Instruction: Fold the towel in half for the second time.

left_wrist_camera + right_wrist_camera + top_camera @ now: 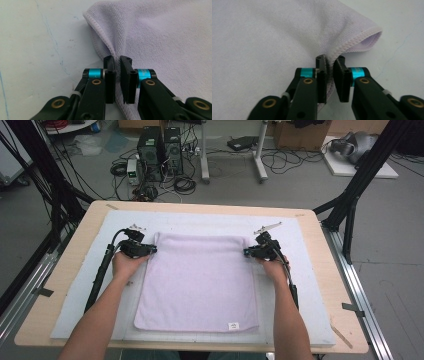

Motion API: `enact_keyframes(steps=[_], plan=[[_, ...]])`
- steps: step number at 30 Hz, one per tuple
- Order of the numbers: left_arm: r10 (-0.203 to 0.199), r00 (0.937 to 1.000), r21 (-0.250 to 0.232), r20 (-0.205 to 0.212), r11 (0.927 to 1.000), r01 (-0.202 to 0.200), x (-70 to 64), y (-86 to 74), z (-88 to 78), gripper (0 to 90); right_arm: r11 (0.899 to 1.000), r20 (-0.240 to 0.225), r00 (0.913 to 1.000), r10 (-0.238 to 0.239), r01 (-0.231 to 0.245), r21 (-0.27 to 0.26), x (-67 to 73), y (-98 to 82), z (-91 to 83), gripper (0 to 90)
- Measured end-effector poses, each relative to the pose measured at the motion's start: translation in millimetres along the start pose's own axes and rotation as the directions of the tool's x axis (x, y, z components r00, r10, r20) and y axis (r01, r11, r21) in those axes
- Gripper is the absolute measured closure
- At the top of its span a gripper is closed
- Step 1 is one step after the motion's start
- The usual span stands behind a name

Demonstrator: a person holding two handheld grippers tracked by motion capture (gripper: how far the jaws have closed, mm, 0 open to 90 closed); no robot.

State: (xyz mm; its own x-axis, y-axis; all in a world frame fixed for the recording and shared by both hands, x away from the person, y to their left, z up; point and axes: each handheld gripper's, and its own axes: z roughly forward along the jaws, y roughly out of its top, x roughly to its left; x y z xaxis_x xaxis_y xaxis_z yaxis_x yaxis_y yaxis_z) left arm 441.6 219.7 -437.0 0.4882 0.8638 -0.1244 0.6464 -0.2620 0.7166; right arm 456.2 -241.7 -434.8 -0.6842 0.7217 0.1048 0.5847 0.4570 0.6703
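Left gripper (150, 249): we see the jaws pinched on the towel's (198, 280) left edge, just below its far-left corner. In the left gripper view the gripper (117, 75) has a ridge of hemmed cloth (150, 37) squeezed between the pads, with the fabric puckering up toward 12 o'clock. Right gripper (248, 251): same story, mirrored. The jaws are pinched on the right edge just below the far-right corner; in the right gripper view the gripper (330, 76) clamps the stitched hem of the towel (274, 37), and the corner lifts and curls toward 2 o'clock.

Near to far in the high view:
- Both forearms come in from 6 o'clock. We see the left hand (125, 265) at roughly 9 o'clock of the towel and the right hand (274, 267) at 3 o'clock, each with a cable trailing back along the arm.
- The towel is pale lilac and lies flat at the middle of the white mat (310, 285), near edge toward 6 o'clock. A small white label (233, 325) sits at its near-right corner, about 5 o'clock.
- The mat lies on the wooden table (65, 270).
- Both grippers sit at the towel's far end, at 10 and 2 o'clock of it, well apart.
- Past the table at 12 o'clock we see grey floor, two black computer towers (160, 150) amid loose cables and white stand legs (232, 167).
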Motion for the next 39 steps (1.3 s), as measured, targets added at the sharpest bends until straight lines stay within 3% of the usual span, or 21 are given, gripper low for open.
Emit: enact_keyframes(steps=[5,9,12,14,17,21,23,24,27,29,32,35,39], plan=[[0.022,0.9998,-0.068,0.003,0.9975,-0.021,-3.7,4.6,-14.5,83.8,0.998,-0.013,0.9997,-0.022,0.021,-0.067,1.8,5.0,-18.0,84.3],[0.071,0.9971,-0.130,0.028,0.9892,-0.067,-13.1,4.5,-38.1,84.2,0.991,-0.042,0.9977,-0.053,0.048,-0.121,9.0,6.3,-39.1,84.6],[0.089,0.9947,-0.166,0.050,0.9829,-0.080,-19.8,-5.6,-55.5,84.3,0.984,-0.073,0.9954,-0.062,0.049,-0.170,17.5,-0.7,-57.4,84.6],[0.132,0.9900,-0.168,0.049,0.9782,-0.122,-25.7,-18.7,-66.4,84.2,0.981,-0.096,0.9931,-0.068,0.049,-0.189,26.0,-9.2,-66.8,84.6],[0.158,0.9858,-0.175,0.055,0.9736,-0.147,-33.3,-44.5,-78.6,84.2,0.980,-0.120,0.9874,-0.103,0.080,-0.183,43.6,-28.1,-73.5,84.6],[0.162,0.9821,-0.135,0.096,0.9797,-0.148,-38.3,-72.7,-82.7,83.3,0.990,-0.151,0.9806,-0.125,0.114,-0.080,61.4,-54.1,-65.5,82.9],[0.180,0.9764,-0.099,0.120,0.9807,-0.169,-37.9,-78.5,-82.7,79.3,0.992,-0.148,0.9809,-0.126,0.122,-0.040,63.8,-61.7,-62.1,77.5],[0.179,0.9756,-0.090,0.127,0.9816,-0.168,-36.6,-79.4,-83.3,74.9,0.993,-0.147,0.9826,-0.114,0.108,-0.049,63.4,-63.6,-63.3,71.2],[0.168,0.9783,-0.104,0.121,0.9823,-0.156,-32.2,-73.4,-89.1,58.8,0.992,-0.141,0.9860,-0.090,0.076,-0.100,59.2,-60.5,-74.4,56.5],[0.154,0.9811,-0.124,0.118,0.9825,-0.139,-29.7,-63.1,-92.9,53.6,0.989,-0.122,0.9893,-0.081,0.065,-0.130,55.4,-54.0,-81.8,51.1],[0.134,0.9841,-0.147,0.117,0.9823,-0.116,-25.6,-42.9,-92.7,48.7,0.990,-0.095,0.9928,-0.073,0.061,-0.125,49.1,-39.1,-83.7,43.5],[0.097,0.9885,-0.144,0.116,0.9864,-0.080,-21.4,-25.0,-83.6,45.3,0.990,-0.105,0.9931,-0.053,0.039,-0.134,41.9,-23.8,-77.0,41.4],[0.071,0.9898,-0.088,0.124,0.9943,-0.060,-20.5,-11.6,-60.9,38.8,0.997,-0.165,0.9863,-0.003,-0.010,-0.073,35.0,-12.6,-54.9,37.0]])
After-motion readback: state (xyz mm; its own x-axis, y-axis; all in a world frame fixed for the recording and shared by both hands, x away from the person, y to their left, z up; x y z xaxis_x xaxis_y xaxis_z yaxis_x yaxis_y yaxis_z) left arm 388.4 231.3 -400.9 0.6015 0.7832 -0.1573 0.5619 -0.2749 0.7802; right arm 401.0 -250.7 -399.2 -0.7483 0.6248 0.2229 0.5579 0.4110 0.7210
